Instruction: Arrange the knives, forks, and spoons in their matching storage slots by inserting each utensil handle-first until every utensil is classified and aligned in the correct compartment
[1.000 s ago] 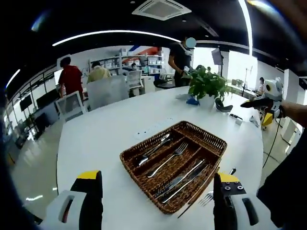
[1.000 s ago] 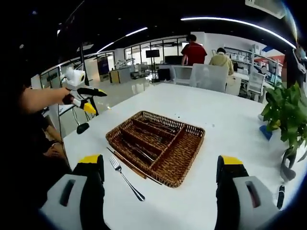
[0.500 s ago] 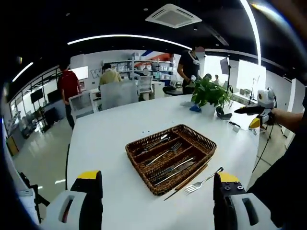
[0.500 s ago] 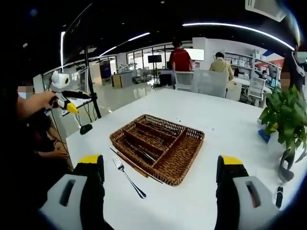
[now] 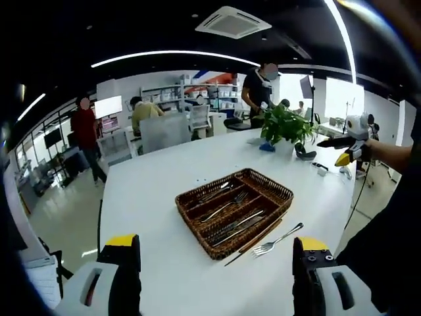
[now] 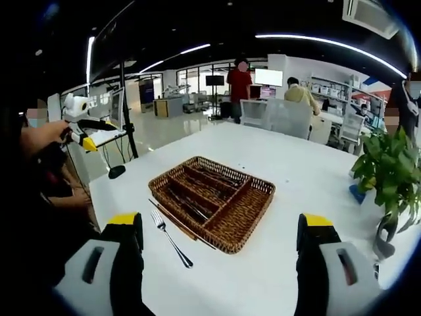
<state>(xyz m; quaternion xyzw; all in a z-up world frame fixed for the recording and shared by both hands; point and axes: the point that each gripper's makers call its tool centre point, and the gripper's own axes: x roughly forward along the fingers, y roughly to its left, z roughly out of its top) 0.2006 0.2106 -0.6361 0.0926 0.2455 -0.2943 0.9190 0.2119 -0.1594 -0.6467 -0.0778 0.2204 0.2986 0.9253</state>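
White table [image 6: 309, 191] — fork [image 6: 171, 240] beside basket [image 6: 212, 201]

A potted plant [image 5: 284, 125] is standing at the white table's [image 5: 158, 178] far edge; people are gathering beyond.

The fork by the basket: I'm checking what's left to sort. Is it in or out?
Out. The fork lies flat on the white table, beside the basket, outside its rim.

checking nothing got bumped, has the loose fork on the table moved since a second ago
No. The fork lies beside the same long edge of the wicker tray as before, tines toward the tray's corner; the camera pulled back.
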